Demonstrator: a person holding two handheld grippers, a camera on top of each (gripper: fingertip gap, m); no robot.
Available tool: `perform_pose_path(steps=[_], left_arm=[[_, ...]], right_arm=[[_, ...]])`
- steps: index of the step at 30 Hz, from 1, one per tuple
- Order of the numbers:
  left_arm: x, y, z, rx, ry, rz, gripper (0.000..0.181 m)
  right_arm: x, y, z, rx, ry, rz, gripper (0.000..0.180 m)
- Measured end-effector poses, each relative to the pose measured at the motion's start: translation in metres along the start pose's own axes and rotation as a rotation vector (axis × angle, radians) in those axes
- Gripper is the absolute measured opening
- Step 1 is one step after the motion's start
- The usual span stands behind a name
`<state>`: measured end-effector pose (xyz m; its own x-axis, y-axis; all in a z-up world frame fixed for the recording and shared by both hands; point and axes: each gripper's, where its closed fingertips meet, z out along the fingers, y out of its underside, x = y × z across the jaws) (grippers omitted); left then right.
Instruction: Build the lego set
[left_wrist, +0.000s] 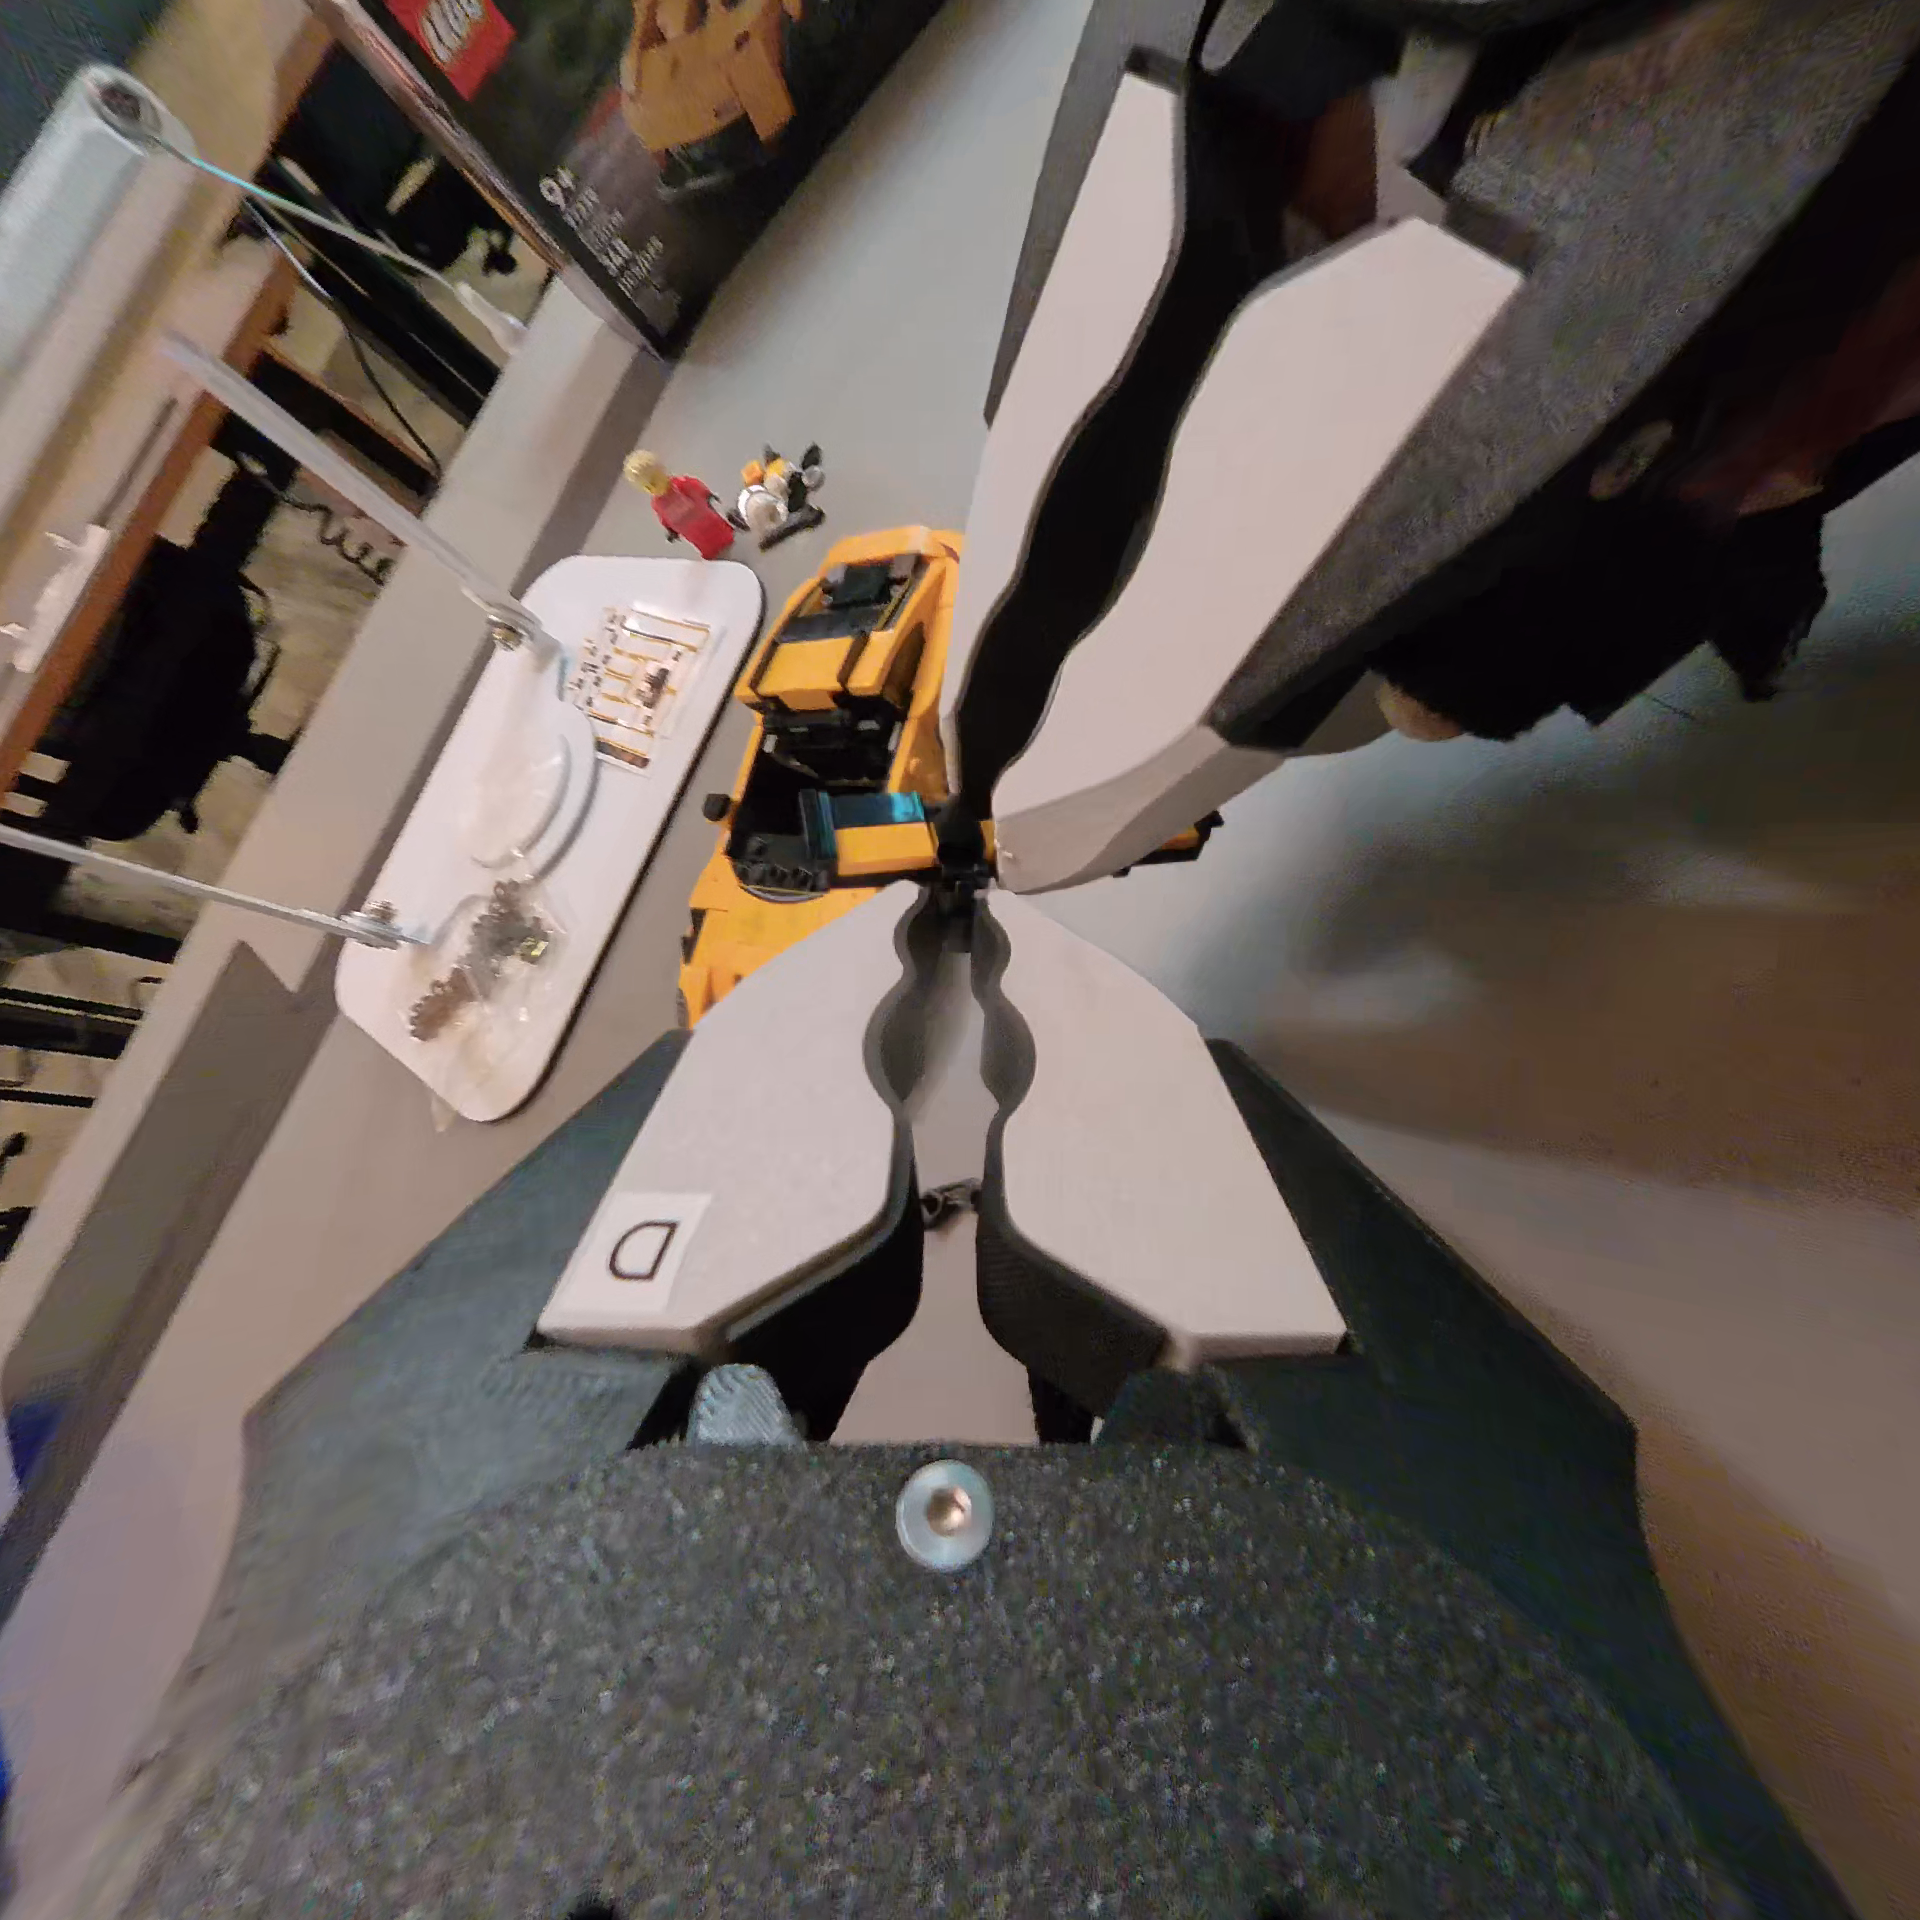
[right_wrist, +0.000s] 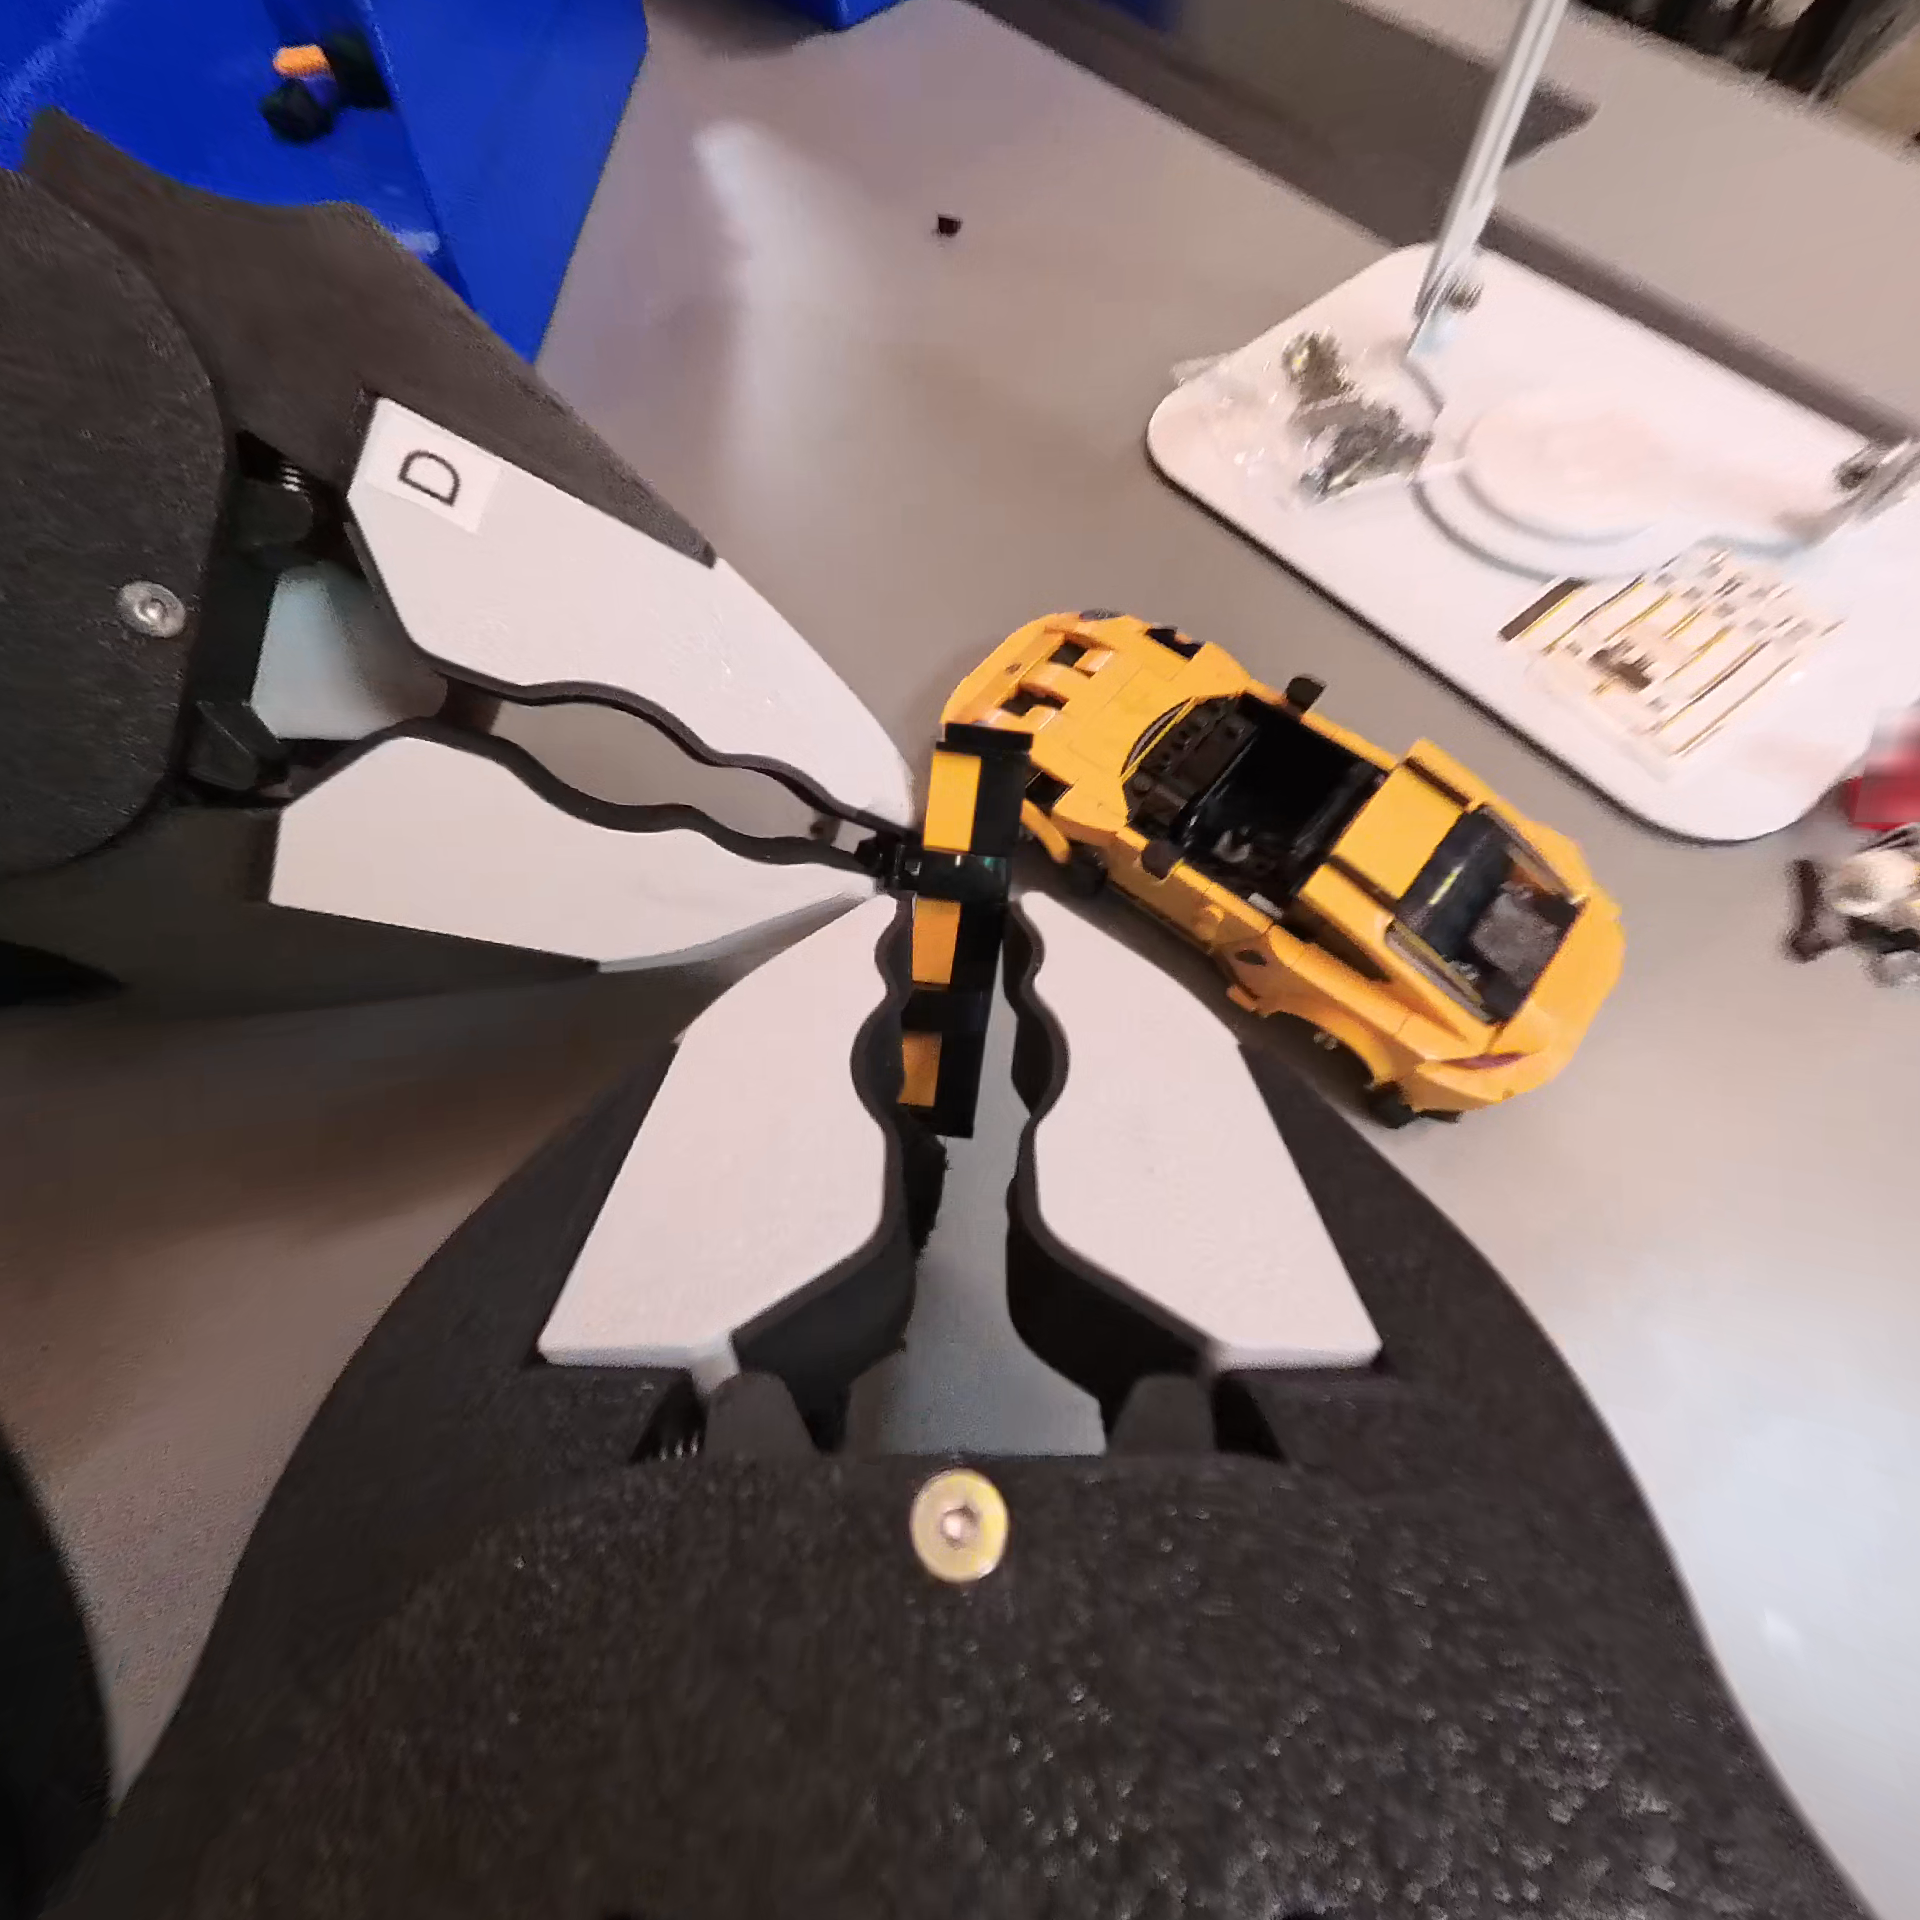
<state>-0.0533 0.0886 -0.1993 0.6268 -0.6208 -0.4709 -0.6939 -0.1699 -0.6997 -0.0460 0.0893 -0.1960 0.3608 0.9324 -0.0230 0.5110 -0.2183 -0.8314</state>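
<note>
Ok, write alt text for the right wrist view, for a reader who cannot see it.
Two hand-held grippers meet over a grey table: the right hand-held gripper grips a yellow-and-black roof piece, while the left hand-held gripper pinches a small black part at its side. Behind lie a roofless yellow Lego car and a white tray with a sticker sheet.

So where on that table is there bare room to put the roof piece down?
Bare grey table lies on the near side of the yellow car, and between the car and the blue bin. Crowded: the white mat with its parts bag and sticker sheet.
</note>
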Motion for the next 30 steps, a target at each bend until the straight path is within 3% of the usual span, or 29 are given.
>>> perform_pose_path(steps=[5, 9, 13, 20, 30], left_arm=[[-0.003, -0.004, -0.002, -0.02, -0.072, 0.052, 0.007], [-0.003, -0.004, 0.0, -0.006, -0.06, 0.041, 0.007], [0.011, 0.0, 0.004, 0.003, 0.099, -0.087, 0.006], [0.056, 0.034, 0.007, -0.213, 0.454, -0.231, 0.006], [0.058, 0.032, -0.003, -0.196, 0.556, -0.295, 0.028]], right_arm=[[0.002, -0.003, -0.004, 0.019, 0.086, -0.109, 0.016], [0.005, -0.003, -0.002, 0.028, 0.046, -0.052, 0.016], [0.008, 0.009, -0.001, -0.033, -0.032, 0.032, 0.016], [0.008, 0.045, -0.002, -0.217, -0.073, 0.016, 0.016], [0.007, 0.052, -0.001, -0.233, -0.111, 0.028, 0.016]])
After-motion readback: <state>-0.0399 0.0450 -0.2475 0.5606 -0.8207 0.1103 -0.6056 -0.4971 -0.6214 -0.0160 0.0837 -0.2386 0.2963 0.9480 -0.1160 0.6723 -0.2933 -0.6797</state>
